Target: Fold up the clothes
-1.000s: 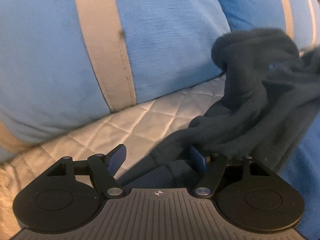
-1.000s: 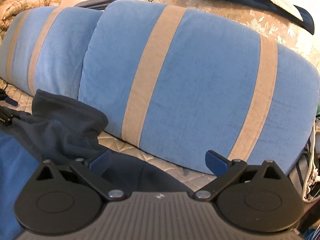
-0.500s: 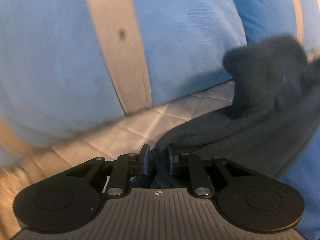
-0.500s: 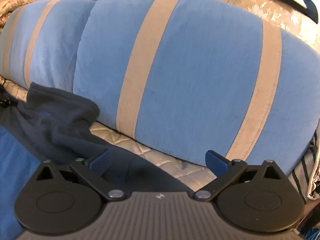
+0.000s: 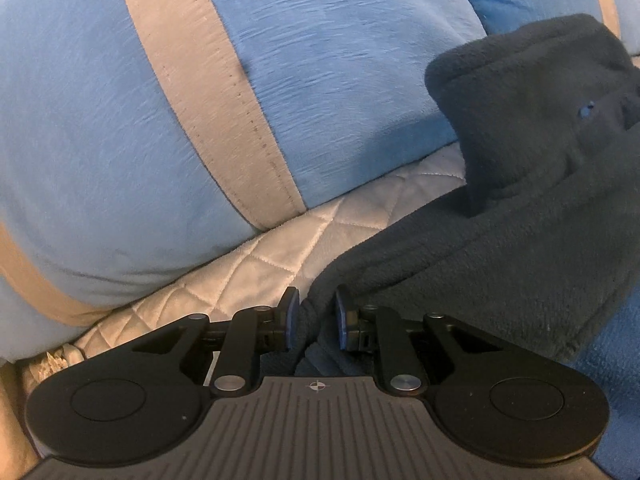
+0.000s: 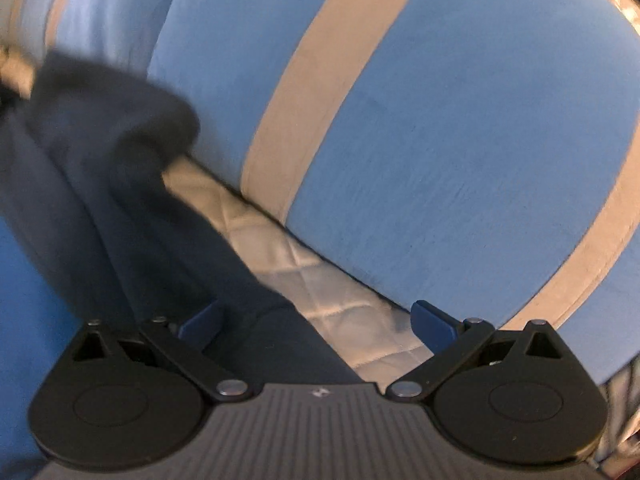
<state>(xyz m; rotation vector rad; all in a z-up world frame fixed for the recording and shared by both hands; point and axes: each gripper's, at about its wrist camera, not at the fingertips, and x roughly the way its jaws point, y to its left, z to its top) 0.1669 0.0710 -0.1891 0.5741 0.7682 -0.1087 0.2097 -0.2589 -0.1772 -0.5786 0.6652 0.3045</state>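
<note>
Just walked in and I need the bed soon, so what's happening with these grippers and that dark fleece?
A person is working on a dark fleece garment that lies on a white quilted cover in front of blue pillows with tan stripes. The left gripper is closed on an edge of the fleece. The right gripper is open, its fingers on either side of another edge but not gripping it. The garment is bunched, no fold made yet.

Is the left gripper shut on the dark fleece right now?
Shut: the left gripper pinches the dark fleece edge between its blue pads.
</note>
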